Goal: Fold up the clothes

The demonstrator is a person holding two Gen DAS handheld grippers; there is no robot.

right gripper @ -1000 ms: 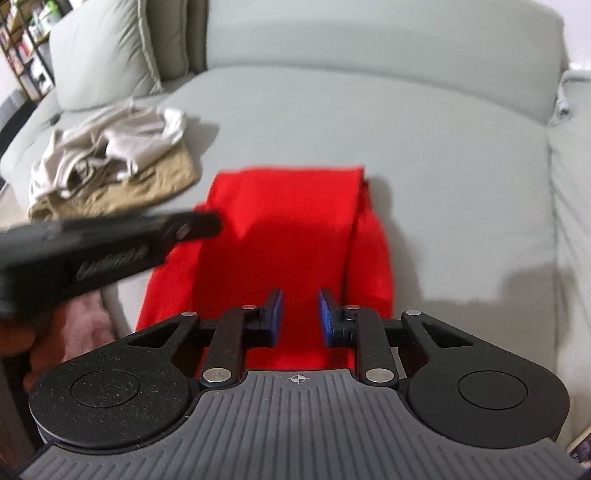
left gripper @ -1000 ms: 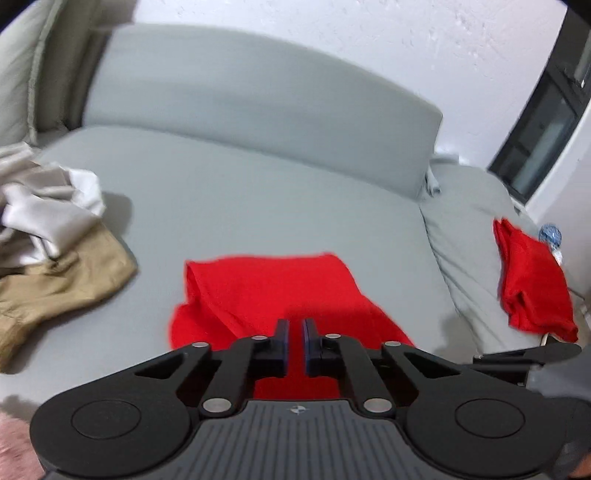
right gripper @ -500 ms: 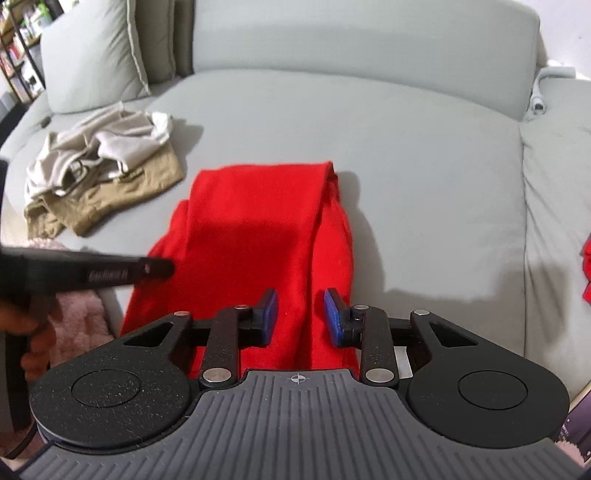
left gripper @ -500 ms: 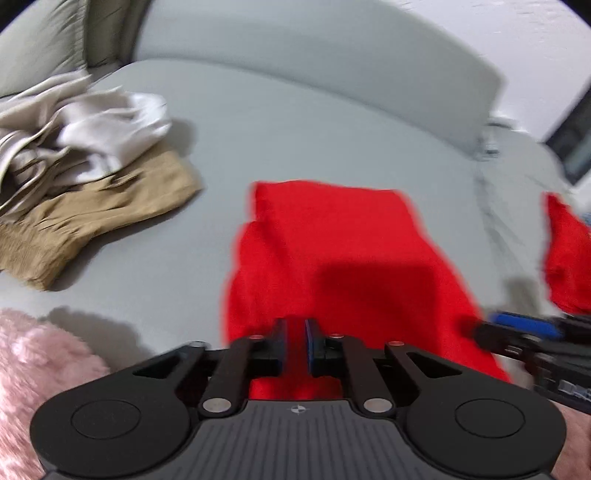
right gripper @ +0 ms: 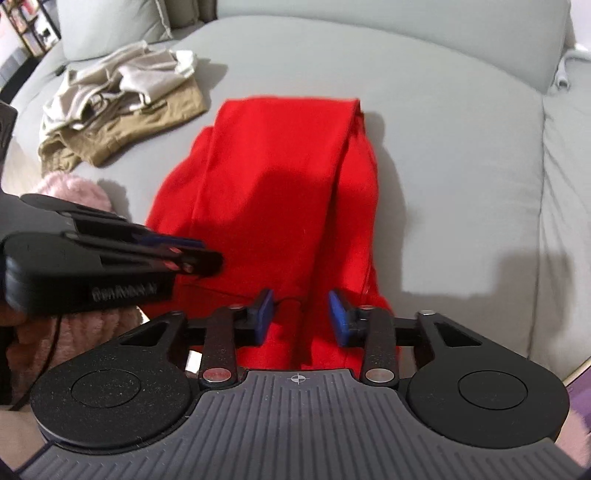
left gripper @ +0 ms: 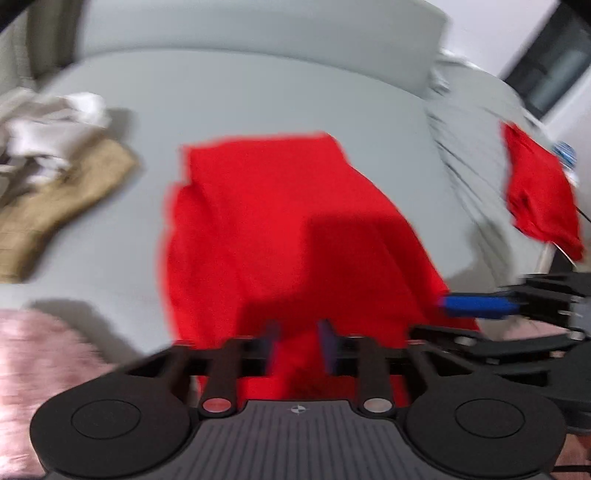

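Observation:
A red garment lies folded lengthwise on the grey sofa seat, its near end hanging toward me. My right gripper hovers open over that near end, with red cloth showing between its blue fingers. My left gripper is open too, low over the garment near its front edge; this view is blurred. Each gripper shows from the side in the other's view: the left gripper and the right gripper. Neither holds cloth.
A heap of beige and white clothes sits at the seat's left. A second red garment rests on the right cushion. A pink fluffy fabric lies at the near left edge. A grey cushion stands at the back left.
Both grippers have opened wider. The left gripper swung right and moved lower toward the garment's near end; the right gripper came closer to the garment.

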